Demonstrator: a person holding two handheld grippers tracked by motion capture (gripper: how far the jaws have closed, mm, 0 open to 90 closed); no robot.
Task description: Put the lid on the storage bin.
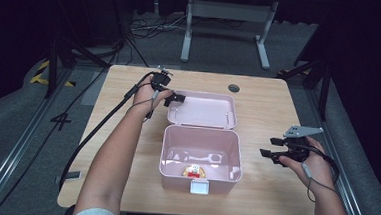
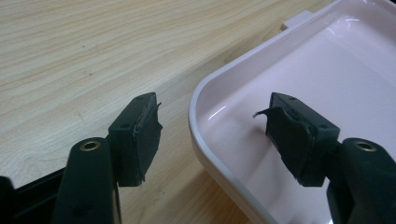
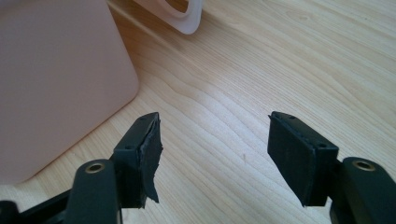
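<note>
A: Start at the left. What is the left gripper [image 1: 175, 97] doing?

B: It sits at the far left corner of the pink lid [image 1: 204, 110], which lies flat on the wooden table [image 1: 274, 100] with its inside facing up. In the left gripper view the jaws are spread wide and straddle the lid's rounded corner rim [image 2: 205, 135]: one pad over bare wood, the other over the lid's hollow. Neither pad touches the rim, and nothing is held.

A: Anything in the lid?

B: It looks bare, a smooth pink inner face.

A: And the box?

B: The pink box [image 1: 200, 158] stands open just in front of the lid, near the table's front edge, a white latch [image 1: 199, 187] on its front wall. Inside, a pale handle-like part [image 1: 206, 157] lies across the floor, and a small red and yellow item [image 1: 193, 171] sits by the front wall; I cannot tell what it is.

A: The right side?

B: The right gripper [image 1: 274, 148] hovers well apart from the box, right of it. Its jaws gape wide over bare wood, gripping nothing, with the box wall [image 3: 56, 84] off to its left.
</note>
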